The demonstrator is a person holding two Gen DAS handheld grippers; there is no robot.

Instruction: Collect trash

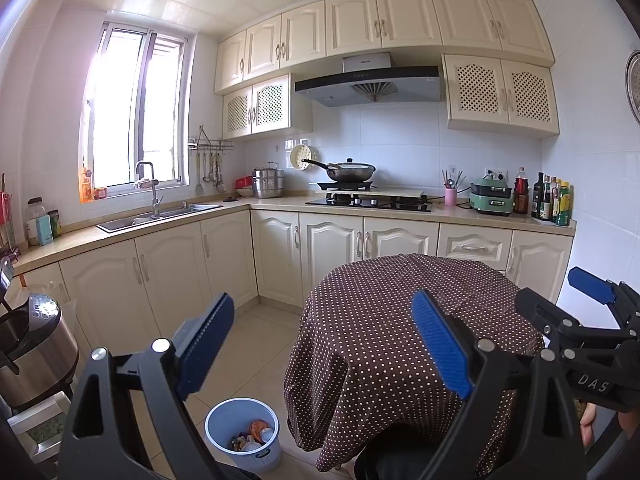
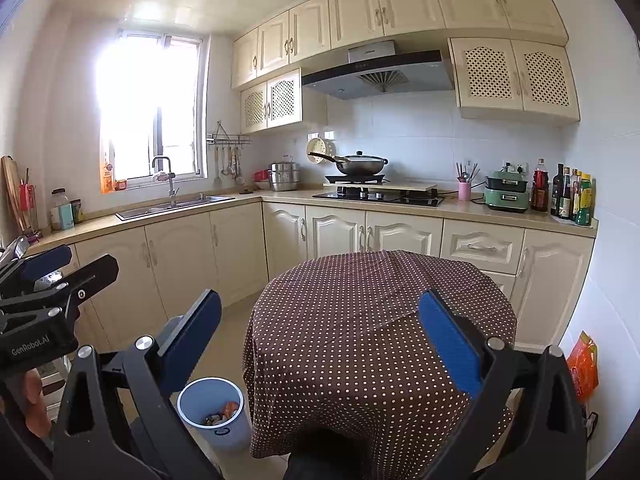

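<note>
A pale blue waste bin [image 1: 244,434] stands on the floor left of a round table with a brown polka-dot cloth [image 1: 404,320]; it holds several scraps of trash [image 1: 256,434]. The bin also shows in the right wrist view [image 2: 212,408], beside the table [image 2: 360,320]. My left gripper [image 1: 324,344] is open and empty, held above the table's near edge. My right gripper [image 2: 320,344] is open and empty too, over the tabletop. The right gripper shows at the right edge of the left wrist view [image 1: 592,312]; the left gripper shows at the left edge of the right wrist view [image 2: 48,280].
Cream cabinets and a counter [image 1: 256,202] run along the back with a sink [image 1: 160,214], a hob with a wok [image 1: 352,172] and bottles [image 1: 554,200]. A steel rice cooker [image 1: 36,344] stands at left. An orange bag [image 2: 582,364] hangs at right.
</note>
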